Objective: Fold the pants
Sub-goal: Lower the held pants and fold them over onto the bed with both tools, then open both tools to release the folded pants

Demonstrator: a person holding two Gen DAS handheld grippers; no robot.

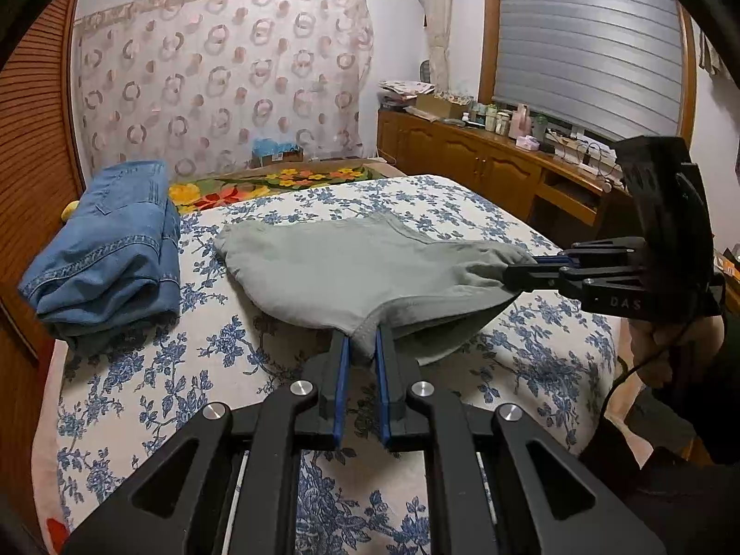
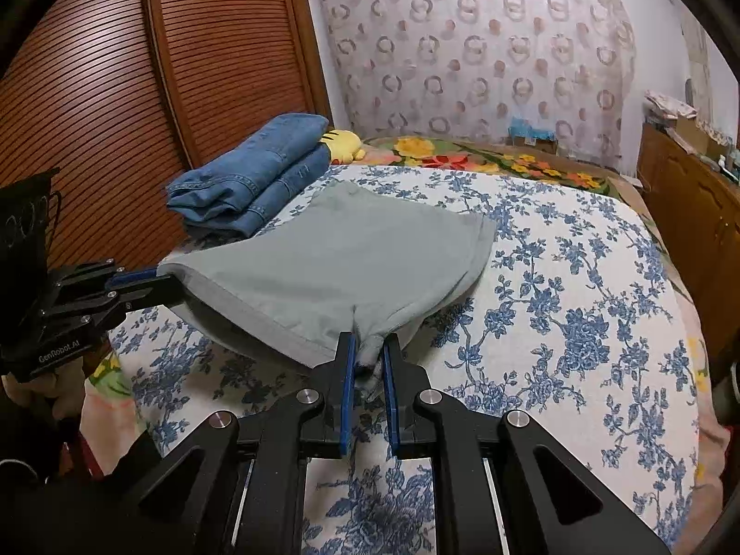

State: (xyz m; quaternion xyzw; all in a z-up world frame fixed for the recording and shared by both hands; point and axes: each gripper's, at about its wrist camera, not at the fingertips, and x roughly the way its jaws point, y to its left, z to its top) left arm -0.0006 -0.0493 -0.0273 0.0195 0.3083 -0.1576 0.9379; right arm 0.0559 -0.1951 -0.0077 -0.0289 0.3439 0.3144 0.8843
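Both the left gripper and right gripper clamp the grey cotton pants; only the right view shows a yellow plush toy behind folded blue jeans.

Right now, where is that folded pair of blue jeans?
The folded jeans lie on the bed's left side by the wooden slatted door, just beyond the grey pants.

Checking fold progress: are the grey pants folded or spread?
Folded: grey pants lie doubled, near edge lifted by left gripper and right gripper.
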